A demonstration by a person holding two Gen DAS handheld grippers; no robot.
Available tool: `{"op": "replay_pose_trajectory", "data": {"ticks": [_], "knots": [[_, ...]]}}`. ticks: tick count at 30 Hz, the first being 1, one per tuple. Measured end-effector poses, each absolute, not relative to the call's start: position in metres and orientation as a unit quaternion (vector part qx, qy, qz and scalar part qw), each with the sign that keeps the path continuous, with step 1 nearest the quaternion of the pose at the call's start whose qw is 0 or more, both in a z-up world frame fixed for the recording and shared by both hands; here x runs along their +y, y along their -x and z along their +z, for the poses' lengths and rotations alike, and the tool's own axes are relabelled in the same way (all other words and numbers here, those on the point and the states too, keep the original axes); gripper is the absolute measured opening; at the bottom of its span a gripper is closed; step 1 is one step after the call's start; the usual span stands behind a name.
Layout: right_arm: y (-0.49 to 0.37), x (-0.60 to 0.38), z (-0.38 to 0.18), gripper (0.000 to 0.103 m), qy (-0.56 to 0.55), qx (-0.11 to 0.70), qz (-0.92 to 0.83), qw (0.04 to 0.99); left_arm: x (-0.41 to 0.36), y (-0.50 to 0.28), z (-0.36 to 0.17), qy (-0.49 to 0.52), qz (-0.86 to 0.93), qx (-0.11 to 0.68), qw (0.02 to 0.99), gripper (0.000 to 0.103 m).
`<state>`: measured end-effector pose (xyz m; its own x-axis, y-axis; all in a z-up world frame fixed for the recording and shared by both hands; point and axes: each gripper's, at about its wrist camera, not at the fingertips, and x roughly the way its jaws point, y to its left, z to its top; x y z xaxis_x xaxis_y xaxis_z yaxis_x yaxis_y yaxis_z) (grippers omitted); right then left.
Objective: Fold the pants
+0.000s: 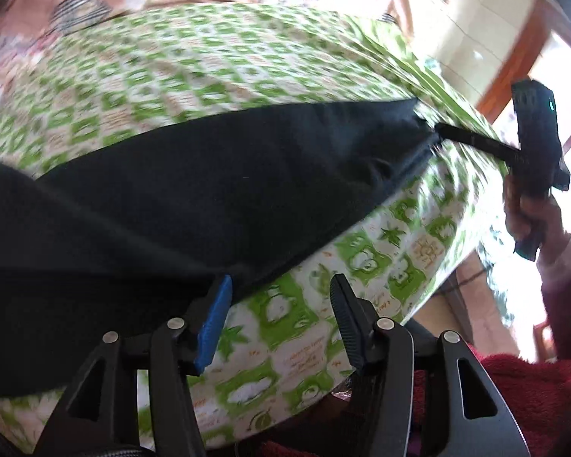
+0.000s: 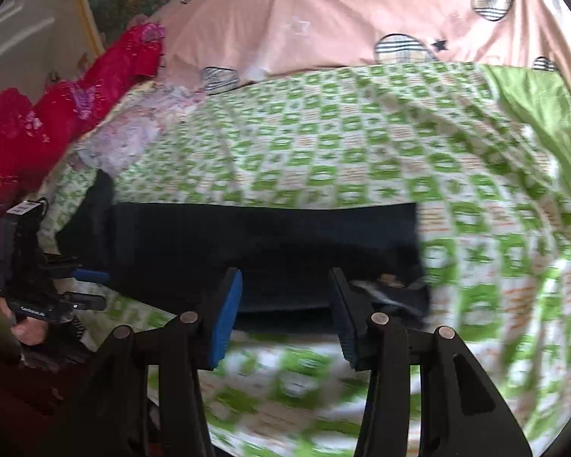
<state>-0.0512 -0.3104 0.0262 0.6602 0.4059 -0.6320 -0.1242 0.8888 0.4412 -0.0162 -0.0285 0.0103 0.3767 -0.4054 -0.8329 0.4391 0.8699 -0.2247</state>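
on the green-checked sheet (image 2: 361, 160) one dark pants (image 2: 266, 243) lies; two tongs, left (image 1: 281, 289) and right (image 2: 285, 285), gape empty.

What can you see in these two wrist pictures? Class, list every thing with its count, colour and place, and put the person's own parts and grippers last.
pants: one, black, lying flat in a long strip on the sheet
bed sheet: one, green and white check, under the pants
quilt: one, pink with striped hearts, behind the sheet
red fabric: one pile, red, left of the sheet
left gripper: one, black, one blue pad, open, at the pants' edge
right gripper: one, same colours, open, over the pants' near edge
hand: one, holding the right gripper
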Motion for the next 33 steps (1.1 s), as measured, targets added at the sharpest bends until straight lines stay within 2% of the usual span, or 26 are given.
{"op": "replay_pose_trajectory", "data": {"ticks": [7, 16, 23, 25, 28, 29, 30, 31, 32, 33], "knots": [[0.010, -0.245, 0.018, 0.048, -0.192, 0.394, 0.241, 0.866, 0.040, -0.009, 0.036, 0.032, -0.134, 0.512, 0.848, 0.074], [-0.023, -0.157, 0.029, 0.048, -0.157, 0.389, 0.341, 0.841, 0.119, -0.098, 0.054, 0.127, 0.010, 0.566, 0.814, 0.078], [-0.041, -0.095, 0.031, 0.051, -0.118, 0.390, 0.404, 0.819, 0.123, -0.160, 0.041, 0.051, 0.102, 0.610, 0.784, 0.080], [-0.047, -0.080, 0.028, 0.051, -0.113, 0.398, 0.415, 0.810, 0.121, -0.161, 0.032, 0.032, 0.110, 0.618, 0.778, 0.074], [-0.054, -0.064, 0.019, 0.051, -0.102, 0.414, 0.418, 0.802, 0.125, -0.153, 0.024, 0.025, 0.105, 0.616, 0.781, 0.051], [-0.055, -0.060, 0.017, 0.049, -0.098, 0.419, 0.417, 0.801, 0.128, -0.148, 0.023, 0.031, 0.101, 0.612, 0.784, 0.037], [-0.056, -0.057, 0.015, 0.035, -0.091, 0.422, 0.415, 0.801, 0.133, -0.141, 0.025, 0.045, 0.096, 0.604, 0.790, 0.024], [-0.057, -0.054, 0.015, 0.026, -0.083, 0.425, 0.414, 0.801, 0.138, -0.134, 0.028, 0.059, 0.091, 0.596, 0.796, 0.020], [-0.057, -0.052, 0.016, 0.012, -0.076, 0.427, 0.414, 0.801, 0.143, -0.124, 0.032, 0.076, 0.086, 0.584, 0.804, 0.015], [-0.055, -0.051, 0.018, 0.008, -0.075, 0.423, 0.417, 0.801, 0.149, -0.115, 0.038, 0.096, 0.080, 0.568, 0.813, 0.012]]}}
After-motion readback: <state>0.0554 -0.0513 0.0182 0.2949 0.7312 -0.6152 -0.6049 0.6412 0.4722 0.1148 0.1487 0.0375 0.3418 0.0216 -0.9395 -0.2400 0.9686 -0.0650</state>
